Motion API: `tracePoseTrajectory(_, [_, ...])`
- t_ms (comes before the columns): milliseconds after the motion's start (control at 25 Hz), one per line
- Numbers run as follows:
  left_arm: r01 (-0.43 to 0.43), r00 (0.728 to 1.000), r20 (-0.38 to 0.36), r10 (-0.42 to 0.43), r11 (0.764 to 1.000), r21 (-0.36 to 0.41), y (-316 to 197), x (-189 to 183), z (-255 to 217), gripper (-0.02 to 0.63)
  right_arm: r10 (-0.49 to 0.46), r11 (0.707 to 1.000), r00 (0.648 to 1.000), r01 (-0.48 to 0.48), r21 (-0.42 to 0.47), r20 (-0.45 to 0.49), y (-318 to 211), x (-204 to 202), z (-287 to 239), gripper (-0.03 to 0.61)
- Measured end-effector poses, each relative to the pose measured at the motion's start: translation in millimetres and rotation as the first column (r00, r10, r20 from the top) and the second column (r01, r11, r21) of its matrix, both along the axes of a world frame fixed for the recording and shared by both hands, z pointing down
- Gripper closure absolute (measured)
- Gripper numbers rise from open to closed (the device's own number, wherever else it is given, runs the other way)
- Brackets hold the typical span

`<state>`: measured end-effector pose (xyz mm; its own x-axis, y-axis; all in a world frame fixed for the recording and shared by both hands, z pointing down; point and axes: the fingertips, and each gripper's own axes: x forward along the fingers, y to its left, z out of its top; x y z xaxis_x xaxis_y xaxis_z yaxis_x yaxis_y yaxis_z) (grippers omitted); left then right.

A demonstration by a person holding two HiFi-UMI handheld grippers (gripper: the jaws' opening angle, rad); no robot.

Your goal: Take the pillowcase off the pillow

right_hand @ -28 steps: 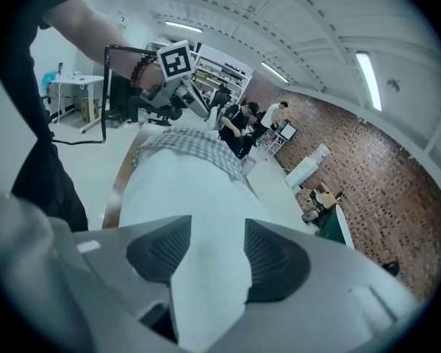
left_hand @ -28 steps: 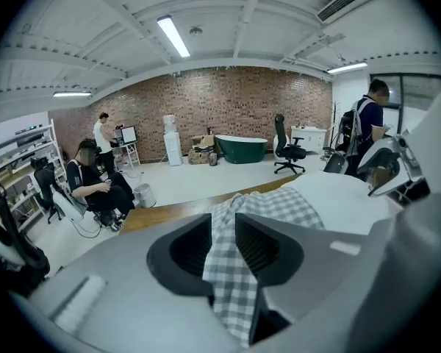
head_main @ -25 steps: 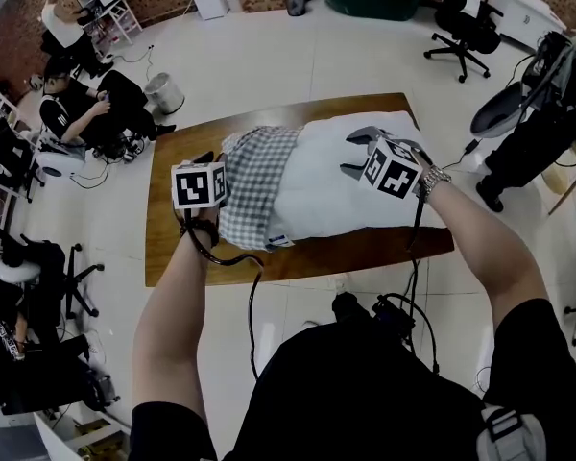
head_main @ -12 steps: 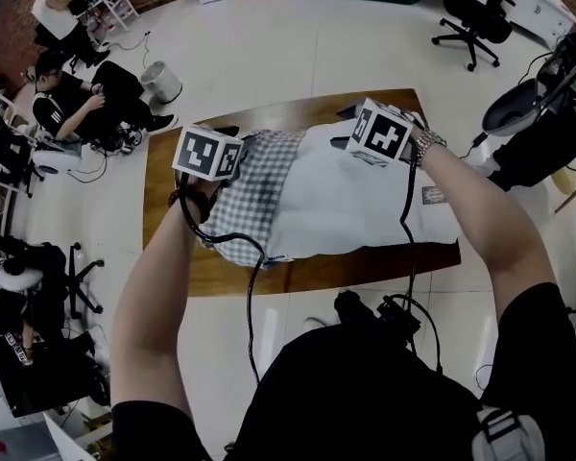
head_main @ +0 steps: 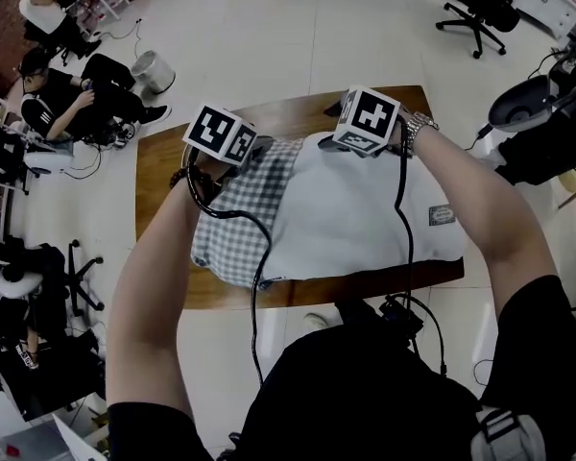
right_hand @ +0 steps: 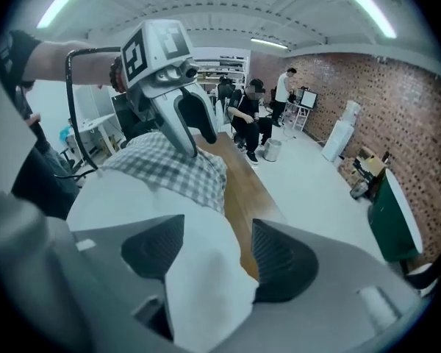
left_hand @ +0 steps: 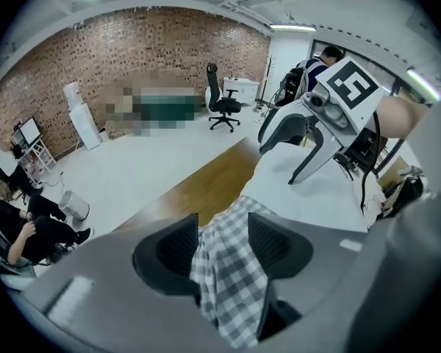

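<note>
A white pillow (head_main: 355, 209) lies on the wooden table (head_main: 163, 176), its left end still inside a grey checked pillowcase (head_main: 235, 219). My left gripper (head_main: 259, 145) is at the far edge of the pillowcase. In the left gripper view its jaws have just been opening; the checked cloth (left_hand: 231, 285) lies loosely between them (left_hand: 223, 245), not pressed. My right gripper (head_main: 338, 113) is at the pillow's far edge. Its jaws (right_hand: 217, 252) have also just been opening, and the white pillow corner (right_hand: 198, 285) sits between them with a gap to the right pad.
The pillow reaches the table's near edge (head_main: 365, 281). A cable (head_main: 259, 286) trails from my left hand over the pillowcase. Office chairs (head_main: 475, 12) and seated people (head_main: 72, 89) stand on the white floor around the table, with a small bin (head_main: 154, 68) at the left.
Both grippers moved from the middle of the pillow to its far edge. The pillow and pillowcase now lie closer to the table's near edge.
</note>
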<state>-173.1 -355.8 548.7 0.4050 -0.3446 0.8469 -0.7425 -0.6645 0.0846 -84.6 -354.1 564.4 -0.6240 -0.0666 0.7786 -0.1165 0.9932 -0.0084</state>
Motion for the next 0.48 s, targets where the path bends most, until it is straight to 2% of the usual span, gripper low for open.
tracePoseTrajectory(120, [-0.019, 1.000, 0.005, 0.020, 0.996, -0.082, -18.8, 5.4, 17.5, 0.394, -0.025, 0.995, 1.000, 0.024, -0.096, -0.005, -15.7, -3.6, 9.7, 0.276])
tracePoseTrajectory(320, [-0.056, 0.998, 0.031, 0.063, 0.976, -0.211, -37.0, 5.5, 49.2, 0.394, -0.070, 0.981, 0.997, 0.061, -0.185, -0.041, -36.6, -10.0, 31.7, 0.220])
tracePoseTrajectory(480, [-0.062, 0.995, 0.055, 0.083, 0.947, -0.315, -43.2, -4.3, 78.2, 0.398, -0.083, 0.945, 0.993, 0.054, -0.321, -0.079, -39.3, -11.5, 60.0, 0.219])
